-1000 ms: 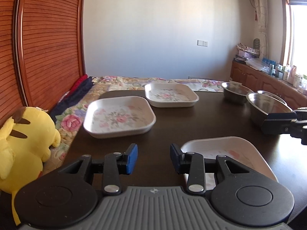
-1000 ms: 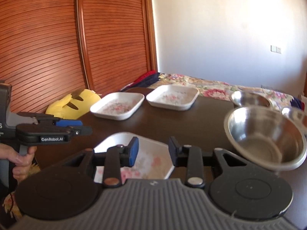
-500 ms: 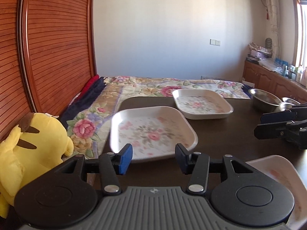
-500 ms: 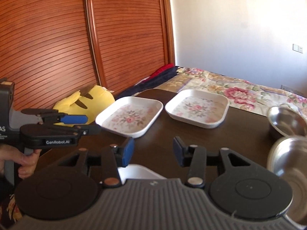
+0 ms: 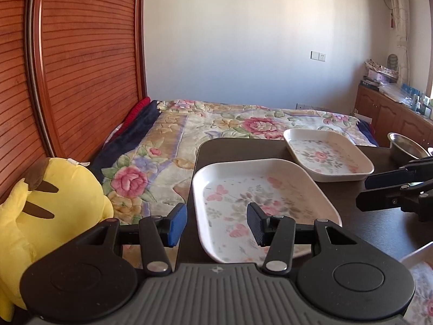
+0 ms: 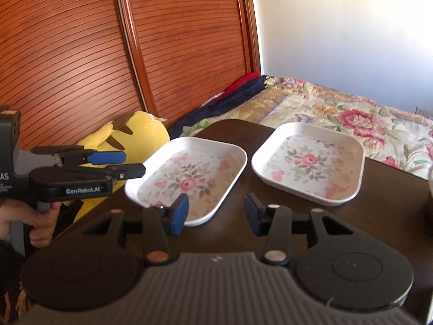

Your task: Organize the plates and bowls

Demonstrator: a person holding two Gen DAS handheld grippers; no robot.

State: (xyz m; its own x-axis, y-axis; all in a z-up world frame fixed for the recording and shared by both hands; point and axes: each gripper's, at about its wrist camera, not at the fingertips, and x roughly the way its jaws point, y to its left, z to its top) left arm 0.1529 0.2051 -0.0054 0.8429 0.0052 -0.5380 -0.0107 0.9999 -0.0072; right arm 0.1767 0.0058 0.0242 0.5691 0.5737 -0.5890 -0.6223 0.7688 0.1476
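Plates of white with a pink flower print are set on a dark brown table (image 6: 379, 233). The near plate (image 5: 259, 203) lies at the table's left edge, and the far plate (image 5: 327, 154) sits just beyond it to the right, apart from it by a narrow strip of tabletop. Both are square with rounded corners and a raised rim, and both lie flat. A steel bowl (image 5: 406, 149) is seen further right, partly cut off by the frame. The corner of a third flowered plate (image 5: 419, 276) is visible at the lower right of the left wrist view.

The left gripper (image 5: 216, 226) is held over the near plate's left rim with its jaws wide apart and nothing between them. The right gripper (image 6: 215, 214) is held low over the table beside the same plate, likewise wide open and empty.

A yellow plush toy (image 5: 43, 211) rests to the left of the table, against a slatted wooden wardrobe (image 6: 108, 54). A bed with a flowered quilt (image 5: 216, 127) lies beyond the table.
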